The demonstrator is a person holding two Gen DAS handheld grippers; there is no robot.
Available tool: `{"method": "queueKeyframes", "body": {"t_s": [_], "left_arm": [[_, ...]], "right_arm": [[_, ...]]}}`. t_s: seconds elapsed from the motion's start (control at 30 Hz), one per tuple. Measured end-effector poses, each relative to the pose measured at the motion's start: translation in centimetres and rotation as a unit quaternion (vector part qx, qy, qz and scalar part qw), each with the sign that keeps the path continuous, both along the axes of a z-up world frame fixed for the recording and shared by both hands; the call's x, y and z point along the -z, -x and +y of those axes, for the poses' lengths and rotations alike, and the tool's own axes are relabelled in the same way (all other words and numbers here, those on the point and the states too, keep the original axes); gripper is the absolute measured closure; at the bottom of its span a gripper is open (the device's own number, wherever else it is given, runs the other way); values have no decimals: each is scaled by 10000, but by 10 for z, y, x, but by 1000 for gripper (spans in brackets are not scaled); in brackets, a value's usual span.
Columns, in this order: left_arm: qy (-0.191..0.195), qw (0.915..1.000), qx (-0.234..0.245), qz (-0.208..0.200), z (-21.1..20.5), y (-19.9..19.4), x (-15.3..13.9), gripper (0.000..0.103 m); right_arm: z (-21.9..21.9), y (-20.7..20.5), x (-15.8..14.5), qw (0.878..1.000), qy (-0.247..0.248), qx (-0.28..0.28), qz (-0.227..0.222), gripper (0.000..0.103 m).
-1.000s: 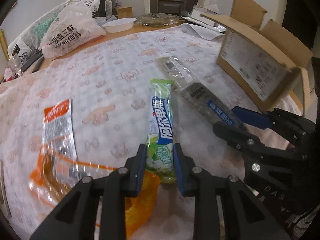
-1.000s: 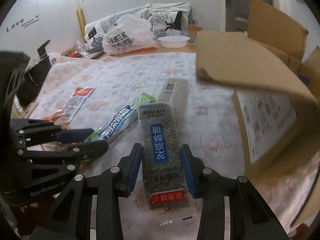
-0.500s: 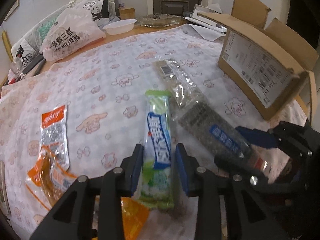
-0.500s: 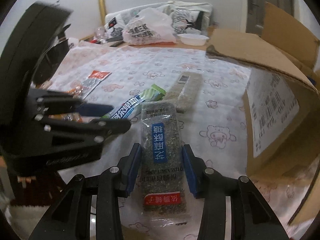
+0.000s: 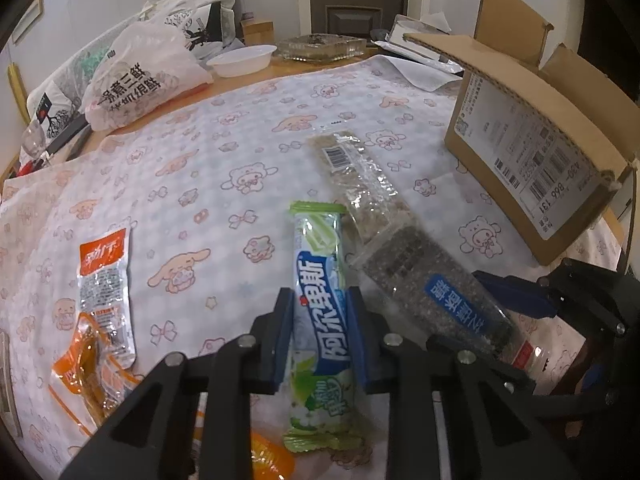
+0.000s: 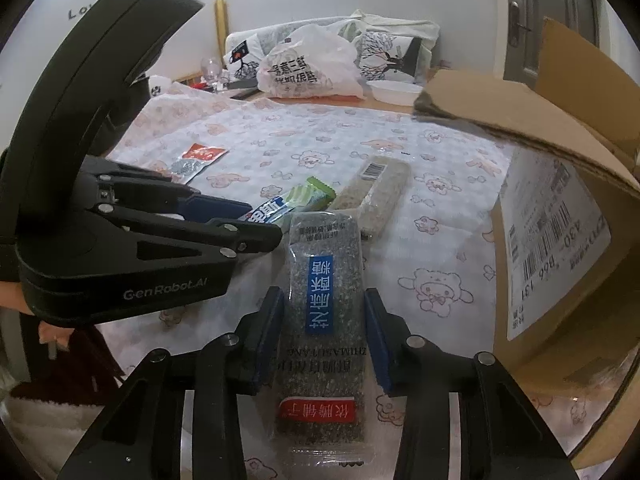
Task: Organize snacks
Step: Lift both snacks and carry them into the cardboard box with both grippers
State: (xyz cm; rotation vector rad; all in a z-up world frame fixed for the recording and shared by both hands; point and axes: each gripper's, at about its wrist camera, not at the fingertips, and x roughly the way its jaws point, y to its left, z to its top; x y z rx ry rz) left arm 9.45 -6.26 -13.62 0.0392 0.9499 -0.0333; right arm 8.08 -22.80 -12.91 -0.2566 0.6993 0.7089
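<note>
The left gripper (image 5: 320,336) is clenched on the green-and-blue candy packet (image 5: 318,304), its blue pads pressing the packet's two long edges; its jaws have just been closing, with the packet between them; the packet's far end points toward the cardboard box (image 5: 532,160), and its near end hangs out behind the pads. The right gripper (image 6: 324,336) is clenched on the dark sesame bar (image 6: 324,320), a clear-wrapped slab with a blue label, held lengthwise between its pads with the red-labelled end nearest the camera. The two held snacks sit side by side, the candy packet on the side of the sesame bar away from the box. A paler sesame bar (image 5: 356,184) with a barcode lies flat on the bench (image 5: 224,140), which wears a cartoon-print cloth; this bar lies just beyond the held pair, nearer the box than the candy packet is. Well away from the box, on the far side of the candy packet, lie a silver-and-orange snack pouch (image 5: 105,284) and an orange wrapper (image 5: 86,372), overlapping. The box stands open at the bench's edge, flaps raised.
</note>
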Motion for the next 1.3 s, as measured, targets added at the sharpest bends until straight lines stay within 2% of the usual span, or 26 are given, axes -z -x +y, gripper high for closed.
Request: {"method": "queueKeyframes", "body": {"t_s": [0.17, 0.3, 0.43, 0.8, 0.93, 1.07, 1.3], "left_arm": [[258, 9995, -70, -191, 12, 10, -11, 80], [550, 9972, -212, -462, 33, 23, -30, 80], [806, 9933, -269, -784, 55, 38, -54, 80], [869, 9847, -331, -1476, 90, 57, -121, 80], [768, 9834, -165, -1638, 75, 54, -145, 80], [737, 9814, 145, -1765, 41, 46, -166, 80], [699, 9778, 952, -1729, -56, 7, -185, 80]], "right_arm": [[-1, 1, -11, 9996, -211, 133, 132, 68], [6, 8, -26, 9986, -453, 141, 227, 68], [23, 17, -46, 9986, -495, 73, 142, 68], [56, 28, -108, 9968, -725, -215, -269, 68], [42, 28, -128, 9951, -870, -134, -451, 68], [10, 18, -144, 9928, -995, 153, -649, 68], [-74, -7, -152, 9863, -1105, 965, -756, 68]]}}
